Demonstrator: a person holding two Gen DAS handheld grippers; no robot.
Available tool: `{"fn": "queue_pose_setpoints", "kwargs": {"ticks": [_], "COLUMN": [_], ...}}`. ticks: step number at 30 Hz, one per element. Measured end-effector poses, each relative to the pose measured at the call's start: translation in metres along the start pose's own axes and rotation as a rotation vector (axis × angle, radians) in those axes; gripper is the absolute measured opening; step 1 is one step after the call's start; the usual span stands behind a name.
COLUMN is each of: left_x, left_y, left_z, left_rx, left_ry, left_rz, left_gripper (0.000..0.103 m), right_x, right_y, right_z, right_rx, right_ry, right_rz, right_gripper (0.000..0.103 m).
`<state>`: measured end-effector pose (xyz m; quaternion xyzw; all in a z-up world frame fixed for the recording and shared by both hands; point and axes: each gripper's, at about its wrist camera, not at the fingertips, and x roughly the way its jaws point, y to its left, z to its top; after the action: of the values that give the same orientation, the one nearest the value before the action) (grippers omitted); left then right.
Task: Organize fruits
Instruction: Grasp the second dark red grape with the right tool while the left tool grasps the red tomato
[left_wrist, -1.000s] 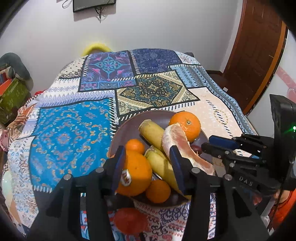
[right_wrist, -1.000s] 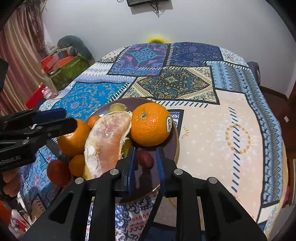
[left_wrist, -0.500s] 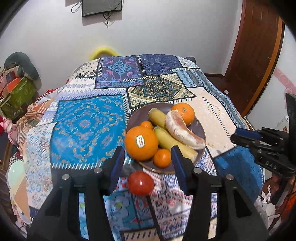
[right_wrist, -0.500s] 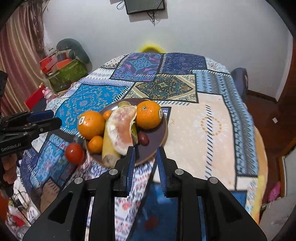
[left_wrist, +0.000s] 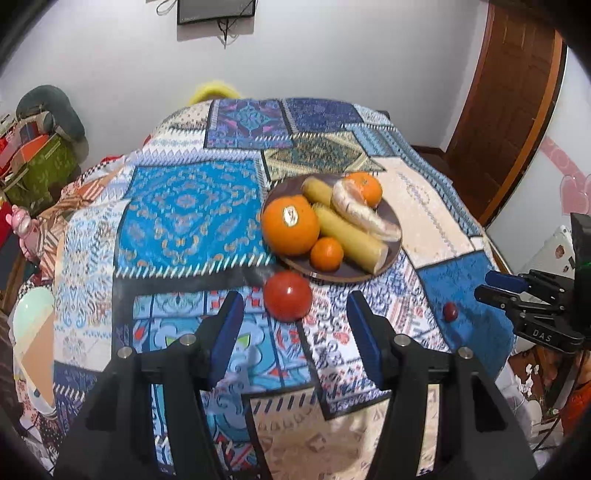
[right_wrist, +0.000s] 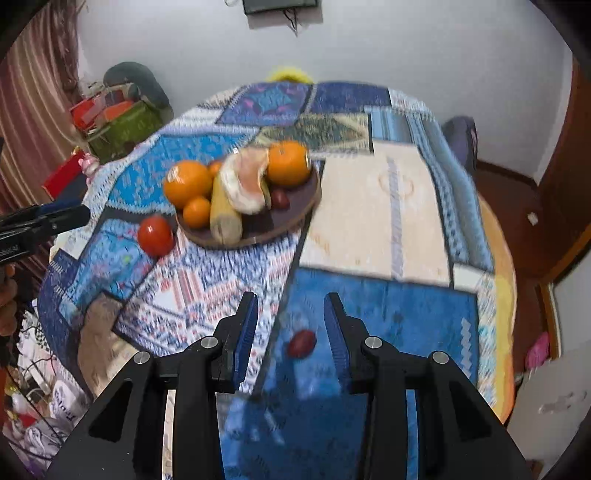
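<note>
We see the brown plate (left_wrist: 391, 254) on the patchwork-covered counter (left_wrist: 192, 210), carrying two large oranges (left_wrist: 290, 226), a small orange (left_wrist: 326, 253), bananas (left_wrist: 349, 236) and a peeled citrus segment (left_wrist: 364, 216). At its 6 o'clock, a tomato (left_wrist: 287, 300) lies on the cloth, beyond our left gripper (left_wrist: 295, 325), whose jaws have just been opening, empty. Our right gripper (right_wrist: 290, 328) has likewise just been opening; a small dark red fruit (right_wrist: 301, 343) lies on the cloth between its fingers, not pressed.

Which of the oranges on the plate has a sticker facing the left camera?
The biggest orange, at the plate's left edge; the other two show none there.
</note>
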<state>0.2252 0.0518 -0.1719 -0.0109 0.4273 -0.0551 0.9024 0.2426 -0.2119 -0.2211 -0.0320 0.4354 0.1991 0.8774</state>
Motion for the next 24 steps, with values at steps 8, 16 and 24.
{"fn": "queue_pose_setpoints", "kwargs": {"ticks": [8, 16, 24], "left_x": [0.012, 0.033, 0.056], "left_y": [0.007, 0.018, 0.019], "left_z": [-0.015, -0.016, -0.017], "left_rx": [0.003, -0.033, -0.039], "left_ry": [0.043, 0.087, 0.129], "left_rz": [0.008, 0.011, 0.004], "left_gripper": [0.058, 0.058, 0.058], "right_x": [0.031, 0.054, 0.059], "right_y": [0.0, -0.004, -0.013], "right_z": [-0.018, -0.027, -0.027], "right_rx": [0.011, 0.028, 0.056], "right_ry": [0.087, 0.143, 0.119], "right_rz": [-0.005, -0.008, -0.003], "right_gripper": [0.034, 0.034, 0.019]}}
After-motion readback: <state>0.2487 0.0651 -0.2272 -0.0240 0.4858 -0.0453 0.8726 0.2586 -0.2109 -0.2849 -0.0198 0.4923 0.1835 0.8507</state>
